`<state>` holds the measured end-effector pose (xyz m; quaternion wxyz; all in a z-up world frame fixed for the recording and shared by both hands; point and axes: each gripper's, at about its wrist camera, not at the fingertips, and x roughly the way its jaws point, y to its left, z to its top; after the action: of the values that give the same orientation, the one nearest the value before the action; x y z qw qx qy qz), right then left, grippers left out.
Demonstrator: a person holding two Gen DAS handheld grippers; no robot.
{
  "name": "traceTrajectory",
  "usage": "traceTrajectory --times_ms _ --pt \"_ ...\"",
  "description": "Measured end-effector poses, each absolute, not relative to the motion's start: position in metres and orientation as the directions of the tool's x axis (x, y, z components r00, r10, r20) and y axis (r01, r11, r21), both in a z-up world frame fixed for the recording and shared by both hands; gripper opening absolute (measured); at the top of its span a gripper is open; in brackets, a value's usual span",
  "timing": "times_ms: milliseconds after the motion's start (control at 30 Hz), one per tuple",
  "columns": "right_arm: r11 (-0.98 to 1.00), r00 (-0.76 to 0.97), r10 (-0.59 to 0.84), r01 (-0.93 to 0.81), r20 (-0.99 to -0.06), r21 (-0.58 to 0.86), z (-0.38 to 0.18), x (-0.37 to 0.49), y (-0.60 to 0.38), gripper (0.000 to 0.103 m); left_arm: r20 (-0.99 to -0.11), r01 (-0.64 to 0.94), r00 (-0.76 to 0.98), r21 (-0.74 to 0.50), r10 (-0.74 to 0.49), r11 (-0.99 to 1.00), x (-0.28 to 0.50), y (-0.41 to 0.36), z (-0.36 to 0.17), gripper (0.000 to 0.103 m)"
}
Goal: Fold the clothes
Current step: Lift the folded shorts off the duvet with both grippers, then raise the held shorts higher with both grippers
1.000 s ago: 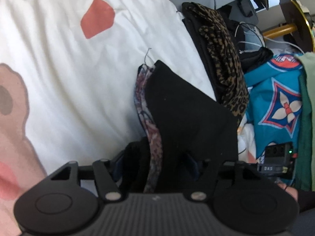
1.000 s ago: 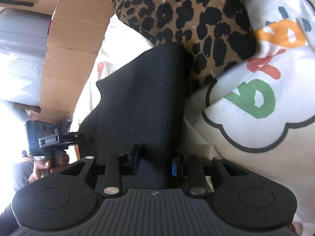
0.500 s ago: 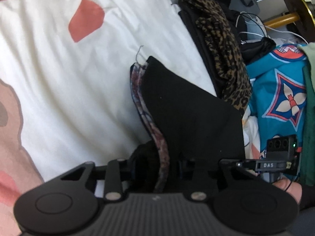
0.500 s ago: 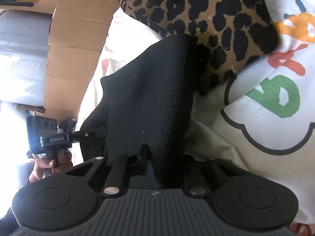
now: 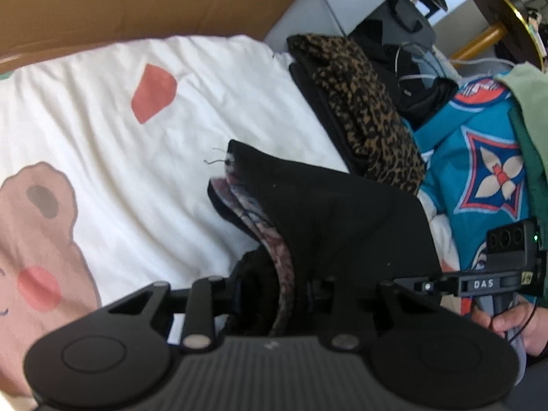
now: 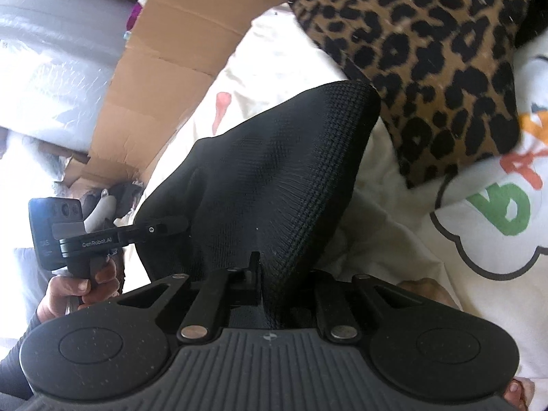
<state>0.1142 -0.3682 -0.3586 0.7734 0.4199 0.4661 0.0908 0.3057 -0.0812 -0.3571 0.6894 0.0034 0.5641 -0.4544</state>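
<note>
Black garment [image 5: 342, 212] hanging bunched between both claws, lifted off the white printed bedsheet [image 5: 212, 109]. Patterned lining [image 5: 274, 239] peeking out along its left edge in the left wrist view.

Left claw [image 5: 279, 291]: jaws closing, with a thick wad of the black fabric plus that lining edge wedged between the pads. Pads pressing on it, so a firm grip, just a fat one.

Right claw [image 6: 274, 287]: pinched nearly all the way closed on a thin fold of the same garment [image 6: 274, 178], ribbed knit fanning up and away from the fingertips into a rounded corner.

From the right wrist view, left claw [image 6: 167, 227] poking into the garment's left side, hand [image 6: 78, 287] wrapped round its handle. From the left wrist view, right claw [image 5: 411, 282] at the garment's right edge, hand [image 5: 510, 322] on the grip.

Leopard-print piece [image 6: 428, 51] folded just beyond the black one, on the sheet. Teal printed fabric [image 5: 479, 178] off to the right of that, green cloth [image 5: 534, 130] beside it. Cardboard [image 6: 164, 68] along the far side of the bed.
</note>
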Motion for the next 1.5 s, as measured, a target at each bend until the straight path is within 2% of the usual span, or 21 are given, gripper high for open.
traceTrajectory --times_ms 400,833,1267,1500 --pt "0.726 0.581 0.485 0.149 -0.654 0.671 -0.289 0.13 -0.364 0.007 -0.762 0.548 0.06 -0.515 -0.644 0.66 0.304 -0.067 -0.299 0.032" --pt "0.788 0.688 0.426 0.037 -0.588 0.614 -0.15 0.151 -0.367 0.007 -0.718 0.56 0.227 -0.456 -0.658 0.692 0.296 -0.063 -0.157 0.032" --pt "0.813 0.735 0.446 -0.093 -0.511 0.575 -0.001 0.152 -0.373 0.007 -0.648 0.525 0.371 -0.444 -0.665 0.726 0.266 -0.055 -0.018 0.032" --pt "0.836 0.725 0.438 -0.111 -0.532 0.537 0.07 0.146 -0.369 0.007 -0.631 0.48 0.411 -0.463 -0.657 0.745 0.247 -0.046 0.037 0.032"
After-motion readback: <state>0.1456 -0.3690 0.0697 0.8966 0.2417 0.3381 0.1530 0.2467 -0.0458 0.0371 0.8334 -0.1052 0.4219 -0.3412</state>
